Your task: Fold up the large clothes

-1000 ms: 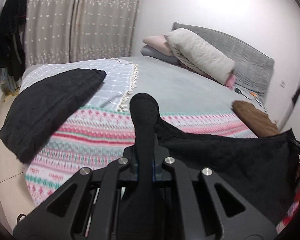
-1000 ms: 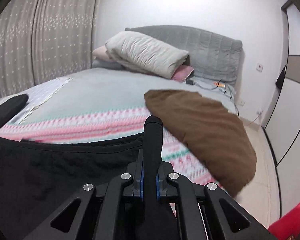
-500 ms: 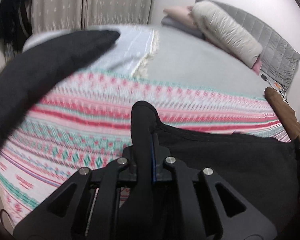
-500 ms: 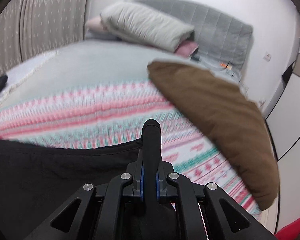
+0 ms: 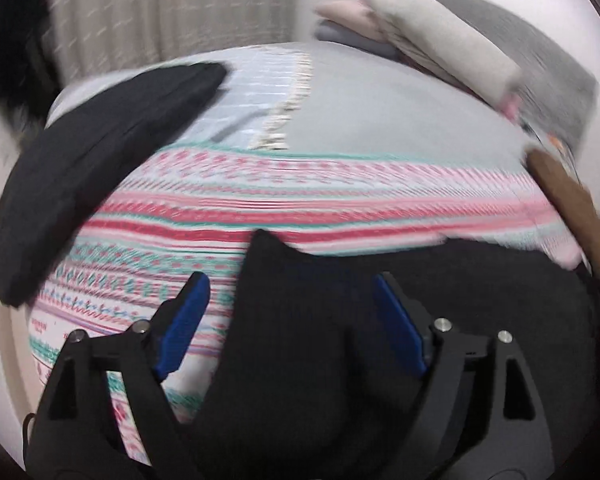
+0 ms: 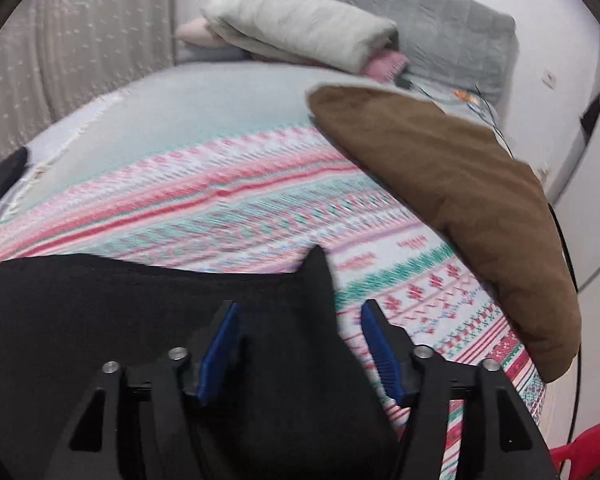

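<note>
The big black soft cloth (image 5: 440, 280) lies on the bed, on top of the striped pink, red and green blanket (image 5: 300, 188), at the near edge. One pointed corner of it sticks up between the blue-padded fingers (image 5: 184, 320) of the left gripper (image 5: 292, 316). These fingers are spread wide apart and do not squeeze the cloth. The right gripper (image 6: 300, 340) is spread wide too, with another pointed corner of the black cloth (image 6: 100, 300) standing up between its fingers (image 6: 220, 344). A folded black garment (image 5: 92, 172) rests on the left side of the bed. A folded brown garment (image 6: 452, 200) rests on the right side. Rolled grey and pink bedding (image 6: 300, 36) is piled by the grey padded headboard (image 6: 452, 40). The pictures are a bit blurry.
</note>
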Demonstrator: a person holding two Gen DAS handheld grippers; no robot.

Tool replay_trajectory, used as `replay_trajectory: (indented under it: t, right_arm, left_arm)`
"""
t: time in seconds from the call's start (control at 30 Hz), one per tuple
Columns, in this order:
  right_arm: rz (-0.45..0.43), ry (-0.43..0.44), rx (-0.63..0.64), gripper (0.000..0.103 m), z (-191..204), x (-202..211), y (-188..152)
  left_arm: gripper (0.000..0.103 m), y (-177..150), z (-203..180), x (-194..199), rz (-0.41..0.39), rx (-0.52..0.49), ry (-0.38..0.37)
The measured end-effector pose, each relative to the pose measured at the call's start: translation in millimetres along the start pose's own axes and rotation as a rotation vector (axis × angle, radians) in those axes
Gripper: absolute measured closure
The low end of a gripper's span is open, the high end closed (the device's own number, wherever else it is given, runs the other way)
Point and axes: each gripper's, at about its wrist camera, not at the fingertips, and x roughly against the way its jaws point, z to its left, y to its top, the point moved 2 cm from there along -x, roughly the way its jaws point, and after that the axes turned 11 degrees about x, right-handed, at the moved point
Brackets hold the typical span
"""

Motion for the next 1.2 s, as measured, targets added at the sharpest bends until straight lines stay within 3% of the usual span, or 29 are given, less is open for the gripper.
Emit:
replay_trajectory:
  t: [0.13, 0.3, 0.4, 0.47, 0.57, 0.6, 0.63, 0.67, 0.7, 0.77, 0.83, 0.97, 1.1, 1.2]
  right_arm:
    - [-0.024, 0.149, 0.117, 0.026, 66.4, 26.5, 6.8]
    - [-0.017, 0.336, 0.235, 0.026, 155.7, 32.9, 4.2]
    - [0.010, 0.339, 0.286, 0.026, 171.3, 8.1, 0.8]
    - [0.009, 0.326, 0.283, 0.023, 152.6, -8.5, 2.6]
    - [0.050, 0.313, 0.196, 0.011, 92.2, -38.9, 4.2]
    - [0.064, 0.291, 0.162, 0.011, 72.5, -45.1, 3.1]
    - [0.103, 0.181, 0.147, 0.011, 46.5, -58.2, 1.2]
    - [0.125, 0.129, 0.134, 0.011, 25.5, -67.6, -0.3]
    - [0.142, 0.119, 0.093, 0.011, 5.2, -74.3, -2.1]
    - [0.173, 0.108, -0.017, 0.010, -33.6, -85.1, -5.5]
    - [0.188, 0.097, -0.076, 0.010, -59.0, -87.1, -9.3]
    - [0.198, -0.083, -0.050, 0.011, -84.3, -77.0, -13.4]
    - [0.145, -0.109, -0.037, 0.010, -96.6, -46.1, -19.4]
    - [0.068, -0.081, 0.023, 0.009, -73.6, 0.7, -19.4]
  left_arm:
    - [0.017, -20.8, -60.9, 9.7, 0.040, -0.140, -0.054]
    - [0.017, -42.2, -95.6, -16.7, 0.090, -0.166, -0.122]
    - [0.016, -40.3, -78.8, -48.7, 0.092, -0.202, -0.038]
    - [0.016, -32.6, -50.1, -63.4, 0.102, -0.186, 0.006]
    - [0.016, -17.2, 1.1, -78.8, 0.089, -0.212, 0.183]
    - [0.016, -11.0, 20.4, -82.9, 0.104, -0.184, 0.172]
    - [0.016, -4.7, 37.0, -85.7, 0.132, -0.122, 0.128]
    - [0.016, -1.5, 47.4, -88.5, 0.136, -0.099, 0.162]
    - [0.016, 2.3, 58.3, -92.2, 0.129, -0.114, 0.236]
    - [0.016, 5.8, 71.3, -93.4, 0.106, -0.162, 0.280]
    - [0.015, 2.1, 88.8, -93.8, 0.073, -0.230, 0.407]
    - [0.016, 6.1, 116.8, -76.0, 0.086, -0.137, 0.412]
    - [0.016, -2.5, 107.6, -34.1, 0.050, -0.169, 0.386]
    - [0.016, -15.9, 84.3, 2.4, 0.039, -0.146, 0.291]
